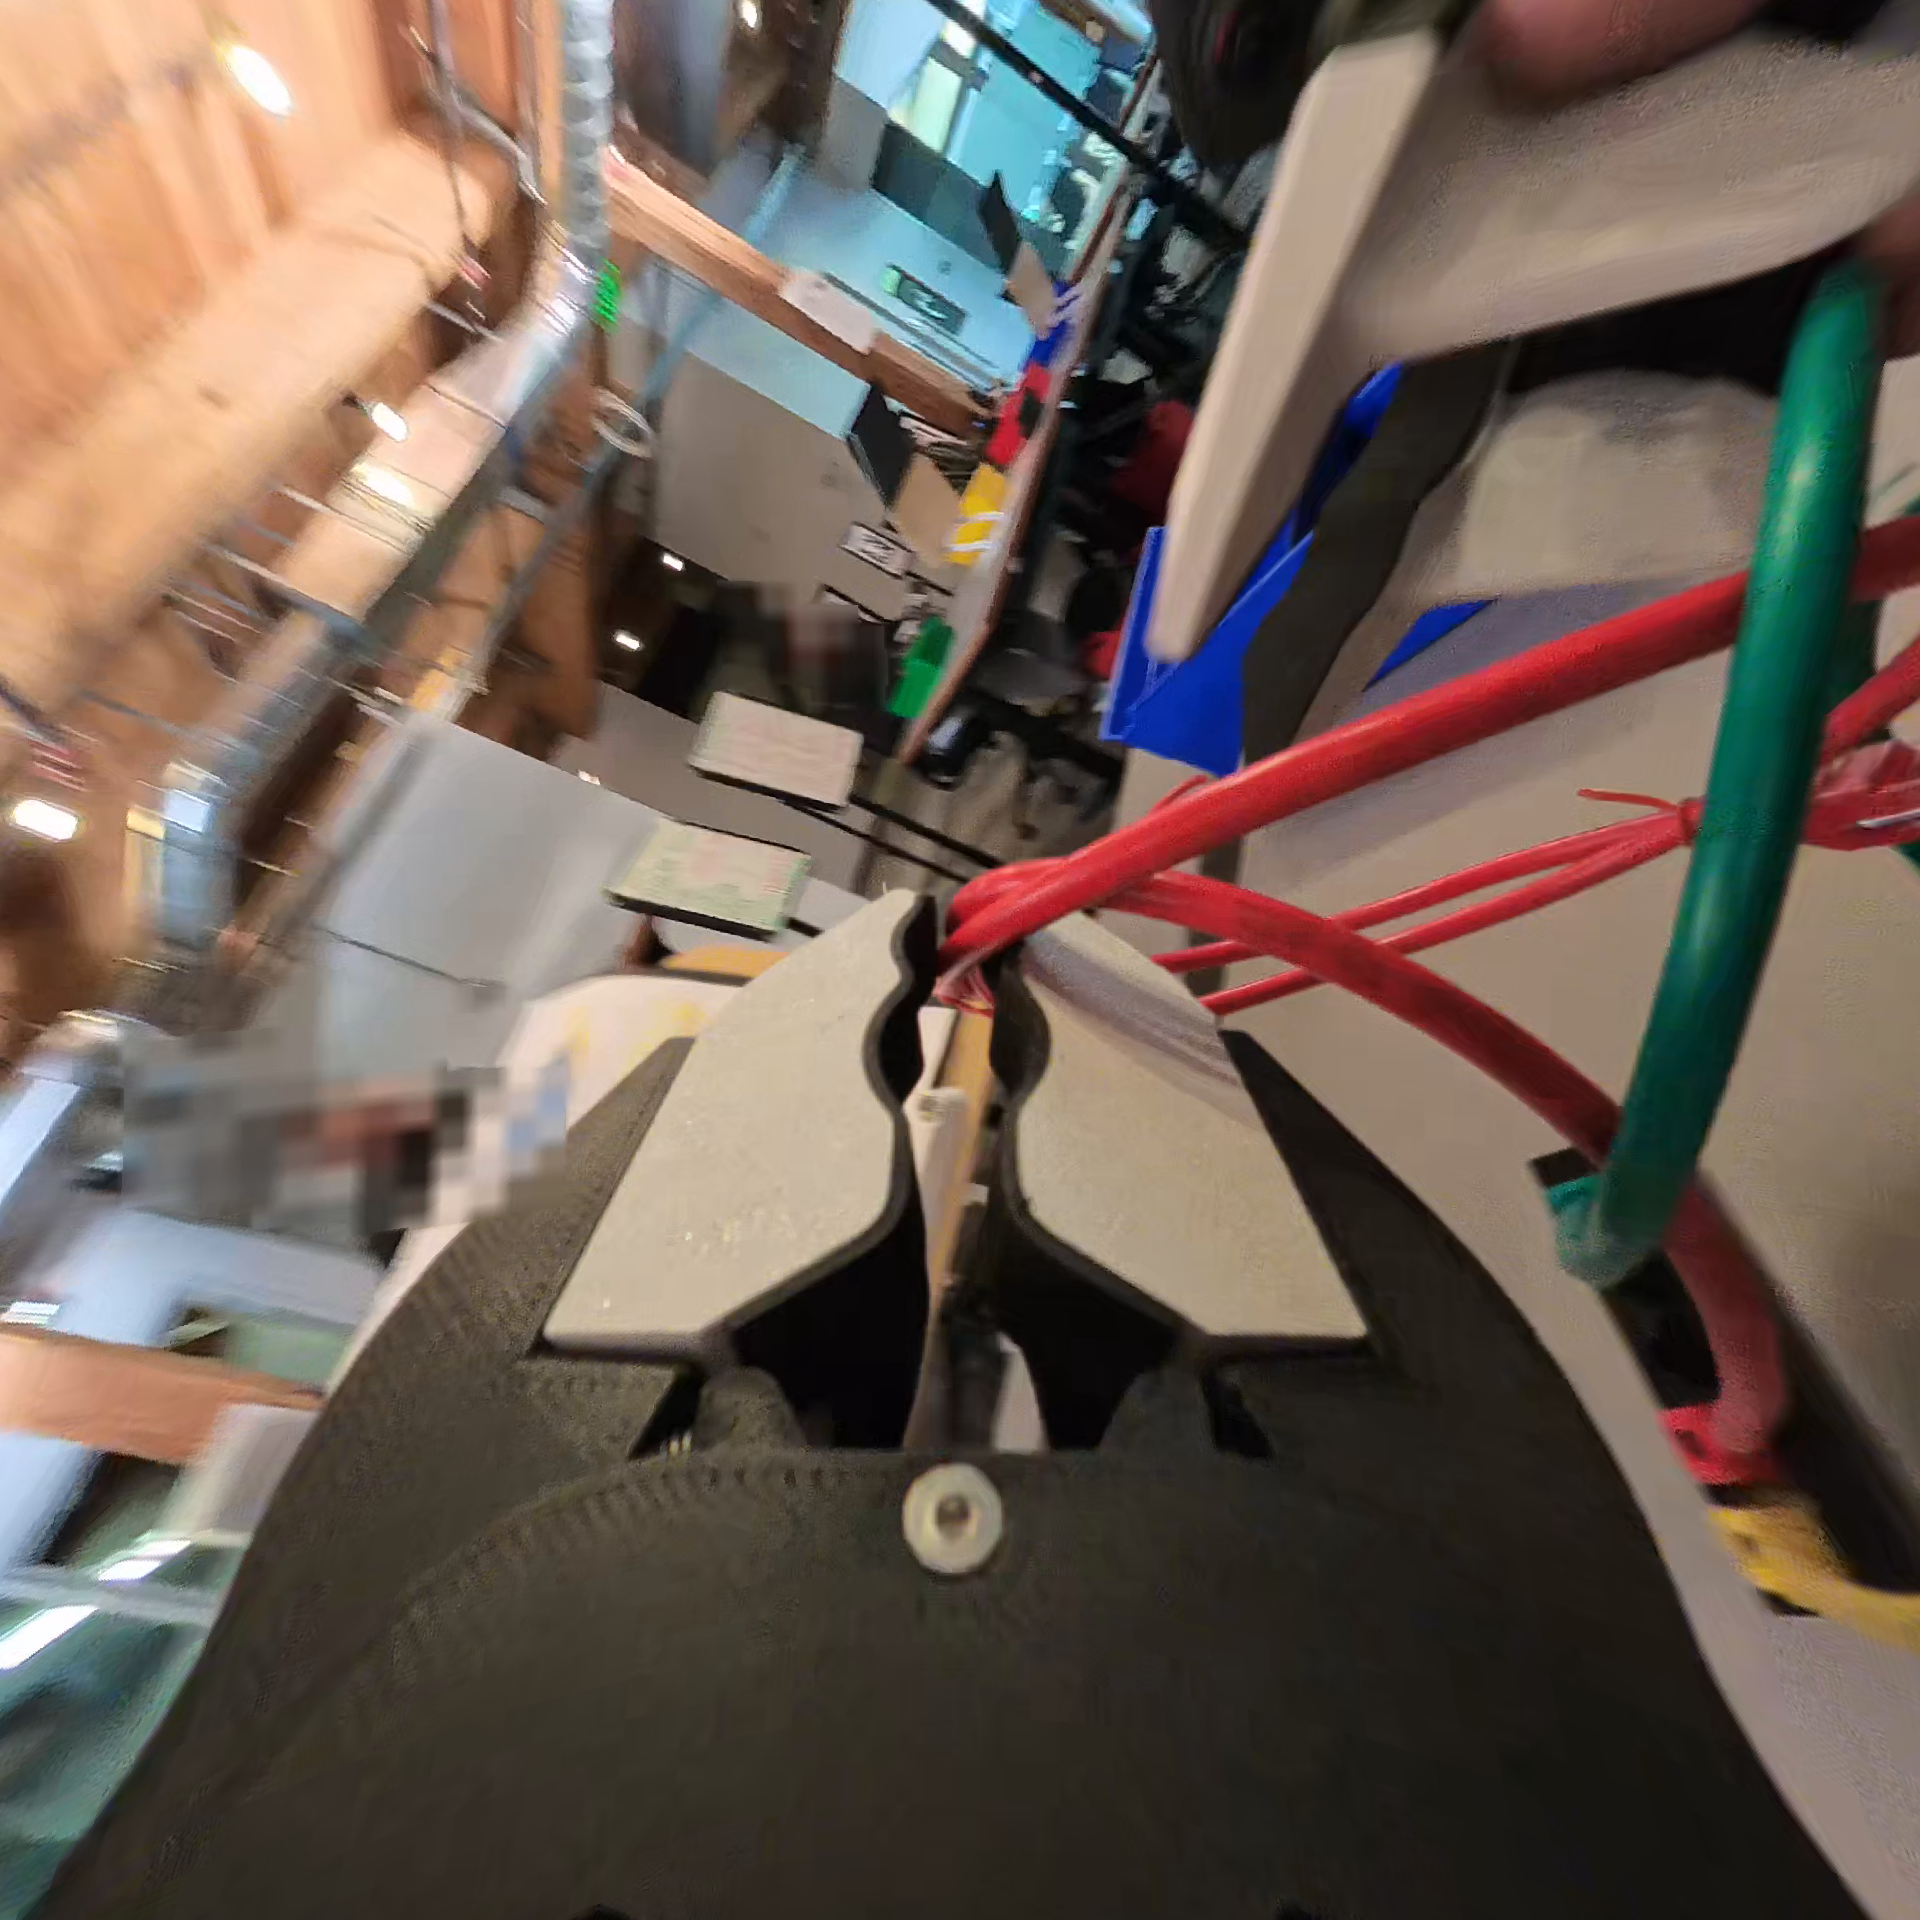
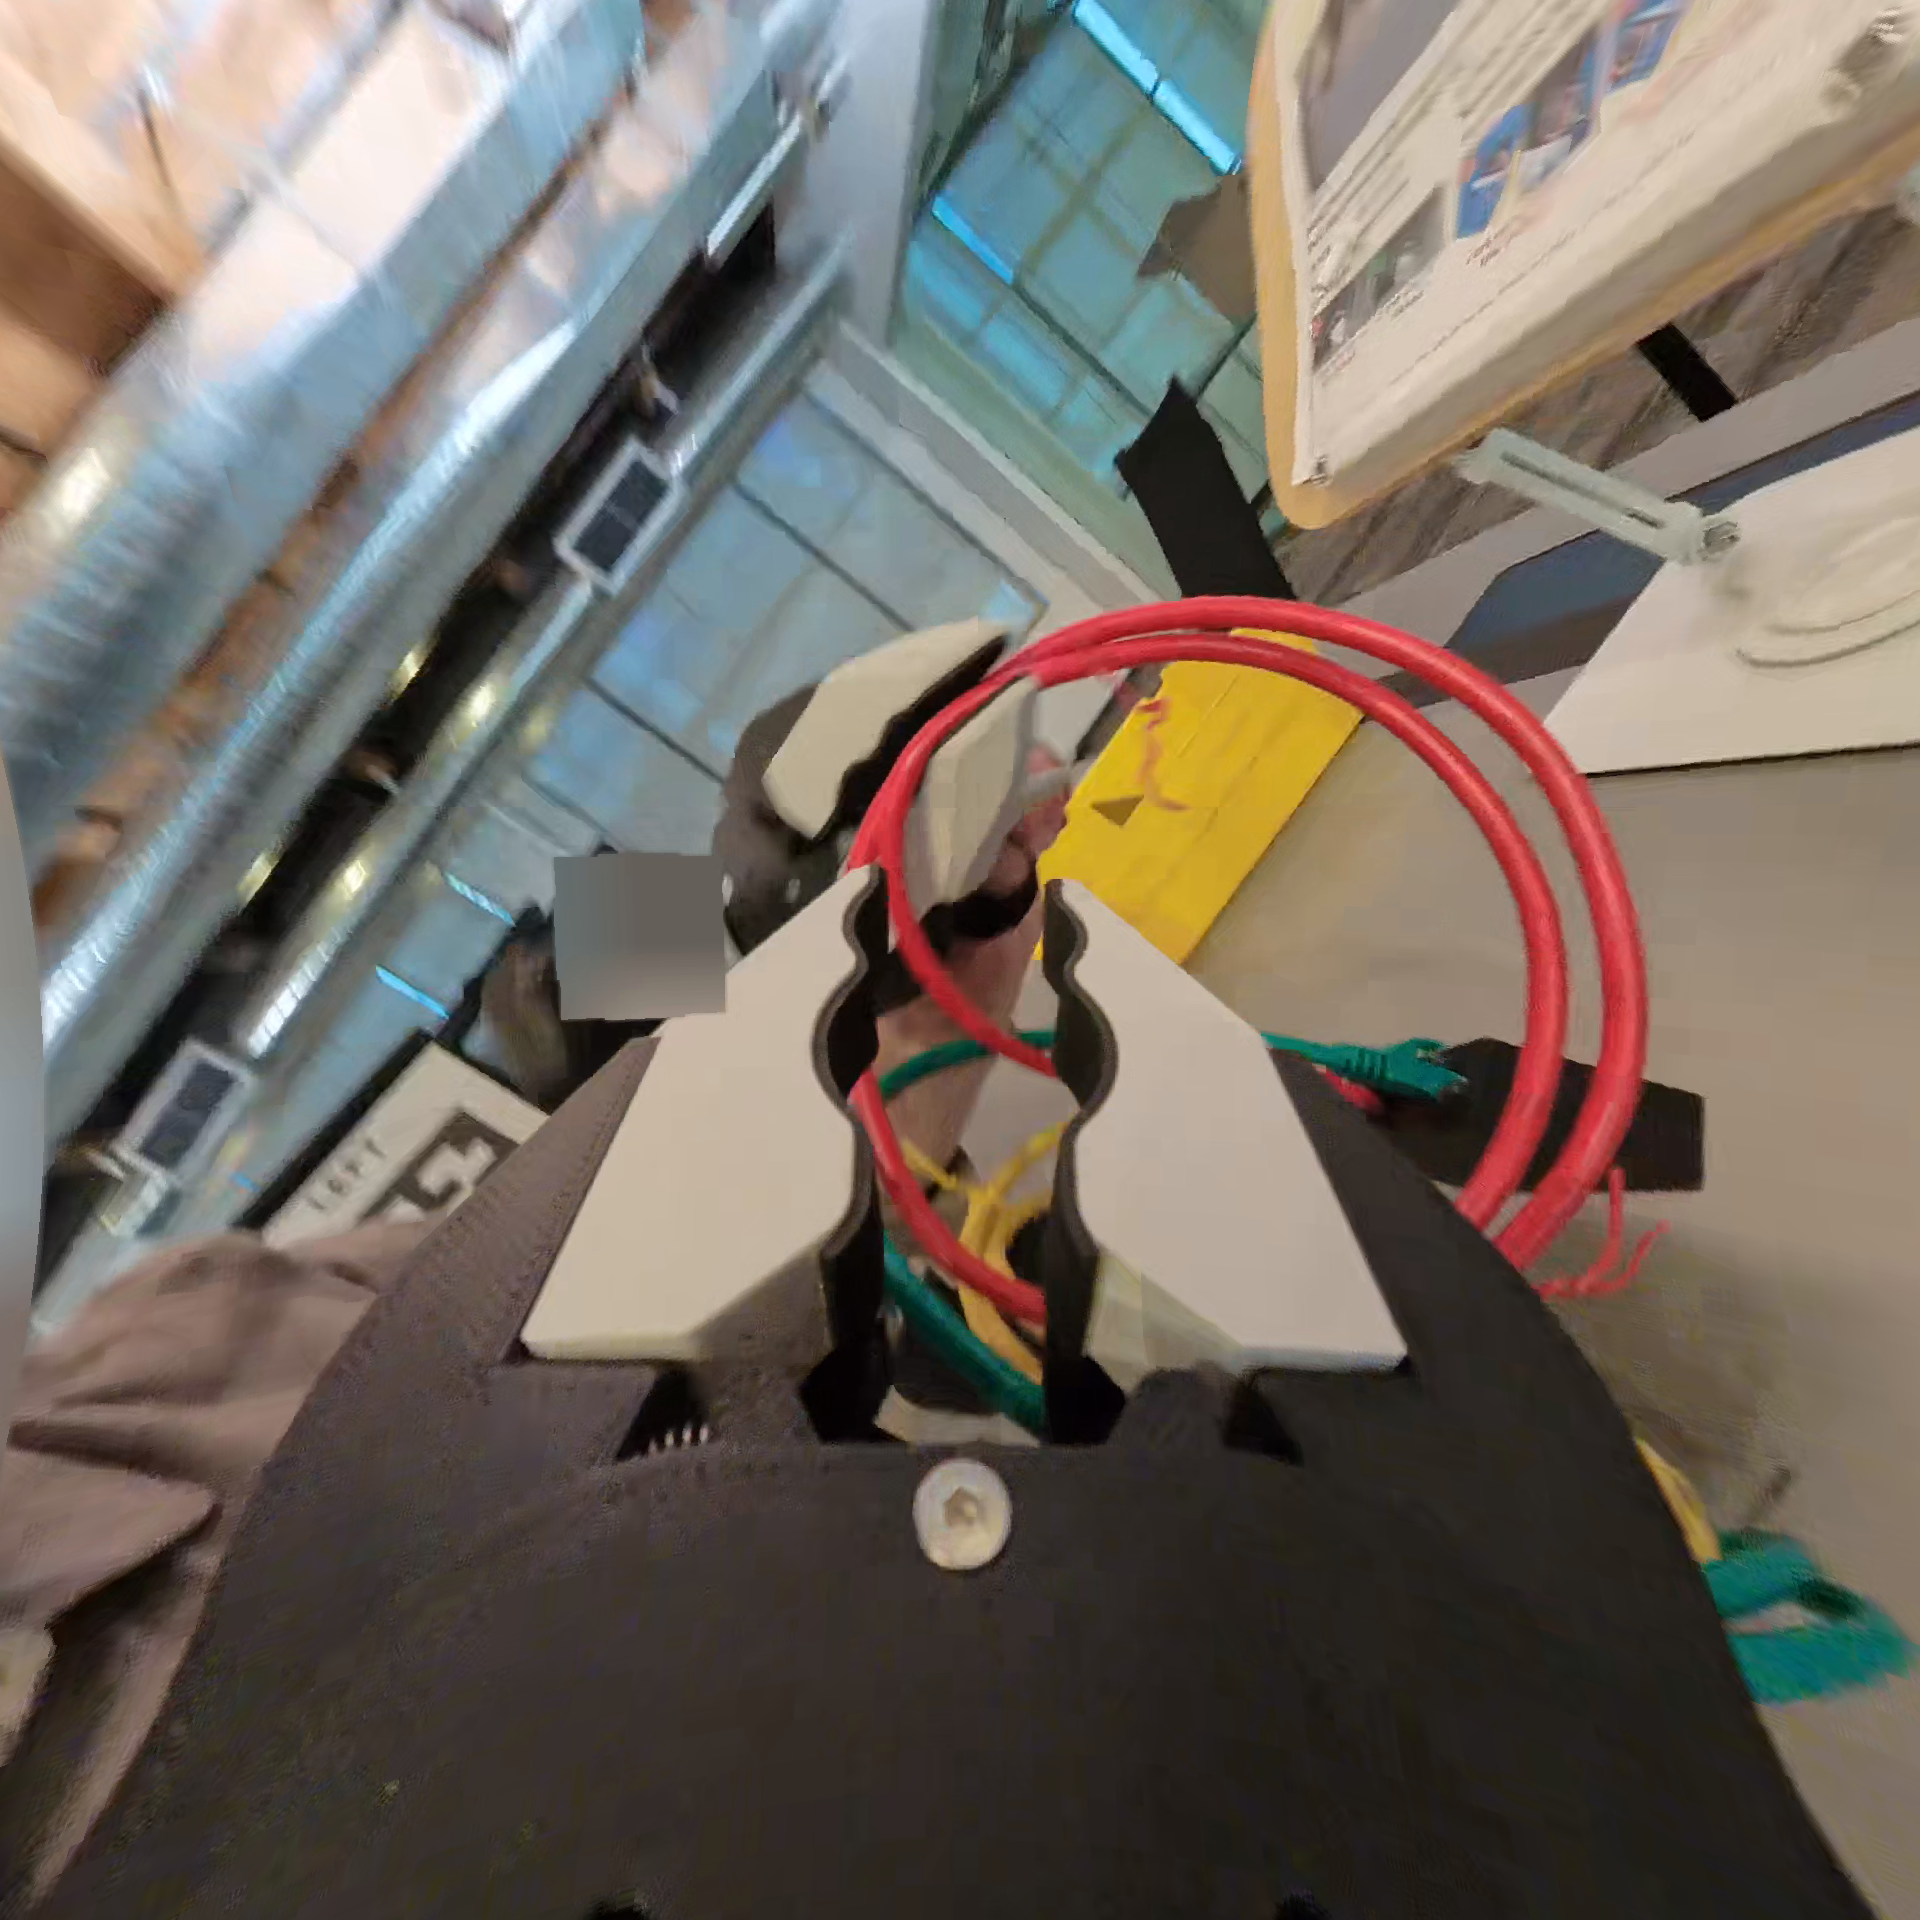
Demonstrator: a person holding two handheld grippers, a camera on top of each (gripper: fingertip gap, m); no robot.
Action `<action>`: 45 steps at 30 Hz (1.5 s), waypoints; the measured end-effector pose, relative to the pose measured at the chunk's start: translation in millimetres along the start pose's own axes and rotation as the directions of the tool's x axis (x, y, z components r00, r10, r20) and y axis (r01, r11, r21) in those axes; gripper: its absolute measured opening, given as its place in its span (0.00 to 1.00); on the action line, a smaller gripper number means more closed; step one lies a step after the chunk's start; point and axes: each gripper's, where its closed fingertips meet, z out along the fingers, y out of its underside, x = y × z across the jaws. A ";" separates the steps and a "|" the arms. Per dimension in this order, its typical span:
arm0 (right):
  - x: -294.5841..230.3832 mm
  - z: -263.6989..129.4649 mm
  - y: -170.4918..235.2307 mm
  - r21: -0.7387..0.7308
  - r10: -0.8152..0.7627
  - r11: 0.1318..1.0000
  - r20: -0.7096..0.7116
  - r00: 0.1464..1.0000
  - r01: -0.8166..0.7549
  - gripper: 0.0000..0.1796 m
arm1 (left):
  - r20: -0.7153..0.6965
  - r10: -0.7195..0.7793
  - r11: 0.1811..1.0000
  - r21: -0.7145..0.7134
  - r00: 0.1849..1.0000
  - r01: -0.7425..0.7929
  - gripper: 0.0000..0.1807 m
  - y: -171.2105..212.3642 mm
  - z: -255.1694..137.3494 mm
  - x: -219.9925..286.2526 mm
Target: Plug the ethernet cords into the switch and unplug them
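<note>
My left gripper (image 1: 964,961) is shut on a tied bundle of red ethernet cord (image 1: 1382,727) at its fingertips. In the right wrist view the red cord (image 2: 1558,883) hangs as a coil from that left gripper (image 2: 904,758), lifted off the table. My right gripper (image 2: 961,904) is open, and the red coil shows through its gap. The black switch (image 2: 1600,1127) lies on the table with a green plug (image 2: 1403,1070) at its end. In the left wrist view the switch (image 1: 1662,1340) holds green, red and yellow plugs. A green cord (image 1: 1766,727) arcs up from it.
A finger of the right gripper (image 1: 1299,395) looms at the upper right of the left wrist view. A yellow box (image 2: 1195,790) and a tilted board with a printed sheet (image 2: 1507,260) stand on the grey table (image 2: 1745,935). Loose yellow cords (image 2: 1003,1205) and green cords (image 2: 1787,1631) lie near the switch.
</note>
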 end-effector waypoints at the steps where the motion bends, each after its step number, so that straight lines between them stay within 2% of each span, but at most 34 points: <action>1: 6.1 1.6 -0.8 0.028 0.039 0.999 0.001 0.999 -0.039 0.16 | 0.035 0.061 0.998 0.007 0.997 -0.062 0.05 -5.5 -3.6 1.5; 4: 15.1 7.9 6.5 0.033 0.156 0.987 0.034 0.987 -0.157 0.21 | 0.123 0.230 0.972 0.012 0.965 -0.234 0.05 -15.2 -12.4 7.6; 8: 20.0 11.2 9.3 0.042 0.197 0.979 0.047 0.979 -0.199 0.19 | 0.188 0.398 0.913 0.016 0.898 -0.407 0.05 -25.5 -20.1 18.0; 12: 19.2 13.7 4.7 0.078 0.201 0.975 0.076 0.977 -0.206 0.18 | 0.200 0.488 0.866 0.009 0.849 -0.500 0.05 -29.0 -21.4 30.0; 18: 14.3 15.7 0.1 0.103 0.213 0.967 0.175 0.961 -0.233 0.13 | 0.207 0.529 0.840 0.016 0.823 -0.543 0.04 -29.9 -20.0 34.0; 20: 14.6 14.9 0.1 0.110 0.197 0.970 0.176 0.965 -0.218 0.09 | 0.204 0.535 0.834 0.023 0.820 -0.551 0.04 -29.5 -19.7 34.6; 29: 13.7 18.6 0.3 0.091 0.198 0.972 0.193 0.961 -0.218 0.07 | 0.196 0.561 0.815 0.040 0.804 -0.578 0.03 -34.4 -15.9 42.8; 34: 13.8 13.5 -2.7 0.116 0.214 0.963 0.219 0.952 -0.243 0.11 | 0.202 0.559 0.818 0.027 0.804 -0.575 0.04 -32.5 -16.2 40.0; 45: 13.4 12.0 0.0 0.118 0.194 0.967 0.222 0.955 -0.224 0.01 | 0.198 0.569 0.810 0.031 0.798 -0.585 0.03 -34.1 -16.7 40.4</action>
